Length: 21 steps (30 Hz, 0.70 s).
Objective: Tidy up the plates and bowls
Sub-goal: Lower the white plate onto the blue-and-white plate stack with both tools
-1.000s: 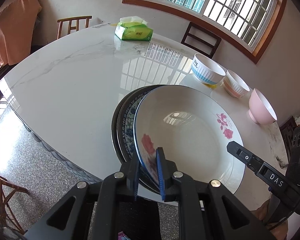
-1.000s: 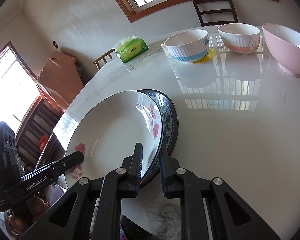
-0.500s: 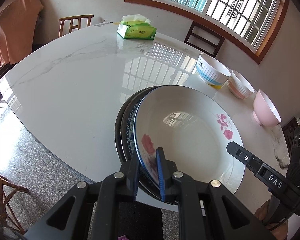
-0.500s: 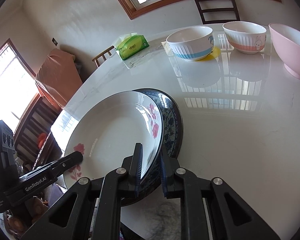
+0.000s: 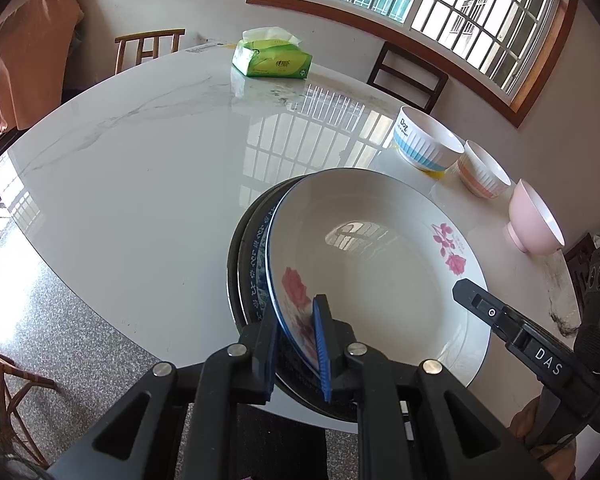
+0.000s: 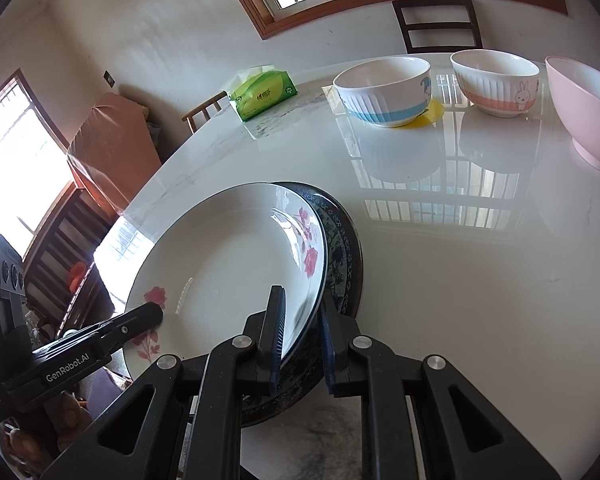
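A stack of three plates is held over the near edge of the marble table: a white rose-pattern plate on top, a blue-patterned plate and a dark plate under it. My left gripper is shut on the stack's near rim. My right gripper is shut on the rim at the other side; the stack also shows in the right wrist view. Three bowls stand in a row: blue-striped, orange-striped, pink.
A green tissue pack lies at the far side of the table. A yellow coaster sits under the blue-striped bowl. Wooden chairs stand around the table. The floor lies below the near edge.
The plate stack and both grippers have drawn back toward the near table edge; the bowls and tissue pack look slightly farther away. Both grips are unchanged.
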Motion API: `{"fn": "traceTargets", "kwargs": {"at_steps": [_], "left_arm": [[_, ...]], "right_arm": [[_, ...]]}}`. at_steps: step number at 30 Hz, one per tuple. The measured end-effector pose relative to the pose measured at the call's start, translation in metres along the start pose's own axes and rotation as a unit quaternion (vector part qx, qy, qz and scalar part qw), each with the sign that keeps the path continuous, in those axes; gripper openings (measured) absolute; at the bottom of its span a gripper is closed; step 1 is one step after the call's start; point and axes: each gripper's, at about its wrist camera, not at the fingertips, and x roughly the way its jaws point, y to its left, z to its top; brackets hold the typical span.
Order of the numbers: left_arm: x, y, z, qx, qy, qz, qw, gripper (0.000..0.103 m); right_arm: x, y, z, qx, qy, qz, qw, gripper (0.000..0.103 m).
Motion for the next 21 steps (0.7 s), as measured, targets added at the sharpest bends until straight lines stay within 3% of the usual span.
{"fn": "traceTargets", "kwargs": {"at_steps": [14,21], "left_arm": [[0.001,0.002,0.000,0.002,-0.009,-0.012,0.9999,0.020],[0.000,0.001,0.000,0.010,-0.016,-0.007,0.9998,0.022]], "right_arm": [[0.002,0.003,0.002,-0.023,-0.014,-0.007,1.000,0.019],[0.000,0.012,0.000,-0.055,-0.030,-0.032,0.998,0.025]]}}
